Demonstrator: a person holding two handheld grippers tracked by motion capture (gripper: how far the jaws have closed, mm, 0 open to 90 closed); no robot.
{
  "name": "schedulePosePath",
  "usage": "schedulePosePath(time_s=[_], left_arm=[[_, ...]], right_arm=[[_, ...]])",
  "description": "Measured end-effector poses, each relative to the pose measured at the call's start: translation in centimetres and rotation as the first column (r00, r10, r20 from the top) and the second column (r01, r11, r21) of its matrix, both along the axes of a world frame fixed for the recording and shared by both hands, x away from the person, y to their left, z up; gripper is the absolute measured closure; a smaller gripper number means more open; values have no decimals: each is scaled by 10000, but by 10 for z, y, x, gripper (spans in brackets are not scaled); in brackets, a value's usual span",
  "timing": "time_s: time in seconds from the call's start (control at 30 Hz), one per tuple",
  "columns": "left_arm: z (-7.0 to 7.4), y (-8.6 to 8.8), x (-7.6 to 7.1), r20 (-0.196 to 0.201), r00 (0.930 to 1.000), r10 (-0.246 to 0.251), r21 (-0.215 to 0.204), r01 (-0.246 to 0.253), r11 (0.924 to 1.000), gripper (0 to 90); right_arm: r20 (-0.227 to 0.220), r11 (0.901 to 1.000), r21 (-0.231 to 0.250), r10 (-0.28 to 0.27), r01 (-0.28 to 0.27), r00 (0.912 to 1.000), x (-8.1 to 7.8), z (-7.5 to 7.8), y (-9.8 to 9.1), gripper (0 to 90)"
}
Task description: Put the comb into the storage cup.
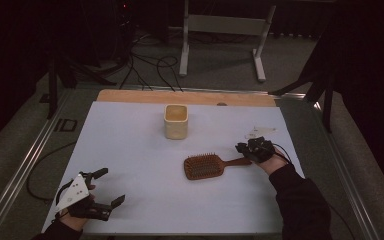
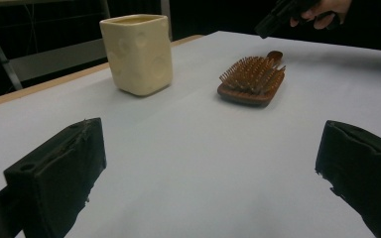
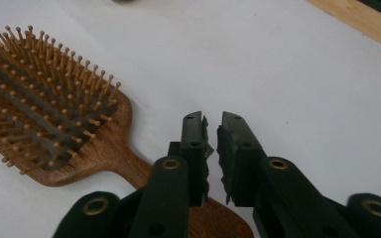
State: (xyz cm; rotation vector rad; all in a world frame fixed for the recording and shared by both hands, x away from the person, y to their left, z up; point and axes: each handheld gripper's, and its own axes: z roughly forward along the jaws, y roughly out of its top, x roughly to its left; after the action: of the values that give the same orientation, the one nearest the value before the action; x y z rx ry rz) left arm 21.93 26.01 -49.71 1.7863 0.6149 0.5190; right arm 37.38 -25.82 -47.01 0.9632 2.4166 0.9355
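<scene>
A wooden paddle hairbrush (image 1: 203, 166) lies bristles up on the white table sheet (image 1: 130, 150), its handle pointing right. My right gripper (image 1: 252, 148) hovers over the handle end. In the right gripper view its jaws stand almost together, with a thin slit and nothing between them (image 3: 212, 131), just above the handle beside the brush head (image 3: 44, 104). My left gripper (image 1: 111, 186) rests near the front left corner, wide open and empty (image 2: 213, 163). It faces the hairbrush (image 2: 252, 79) and a cream square cup (image 2: 138, 47).
The cream cup (image 1: 176, 121) stands upright at the back middle of the sheet. A strip of bare wood (image 1: 190, 96) runs along the far table edge. Metal rails (image 1: 25, 165) flank the table. Cables and a stand's legs (image 1: 220, 30) lie on the floor beyond.
</scene>
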Motion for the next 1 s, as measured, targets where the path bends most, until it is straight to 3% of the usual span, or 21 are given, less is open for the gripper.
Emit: schedulePosePath(time_s=[0.27,0.57,1.0], left_arm=[[-1,0,1,-73,10000,16,-33,-16,10000,0],[-1,0,1,-68,10000,4,-63,-4,10000,0],[-1,0,1,-97,10000,-14,-32,14,10000,0]], right_arm=[[-220,9990,-446,-78,68,9997,4,-4,1,891],[-683,9925,-1196,173,-254,9975,9,-12,6,898],[-1133,9871,-1557,196,-373,9934,12,-22,5,898]])
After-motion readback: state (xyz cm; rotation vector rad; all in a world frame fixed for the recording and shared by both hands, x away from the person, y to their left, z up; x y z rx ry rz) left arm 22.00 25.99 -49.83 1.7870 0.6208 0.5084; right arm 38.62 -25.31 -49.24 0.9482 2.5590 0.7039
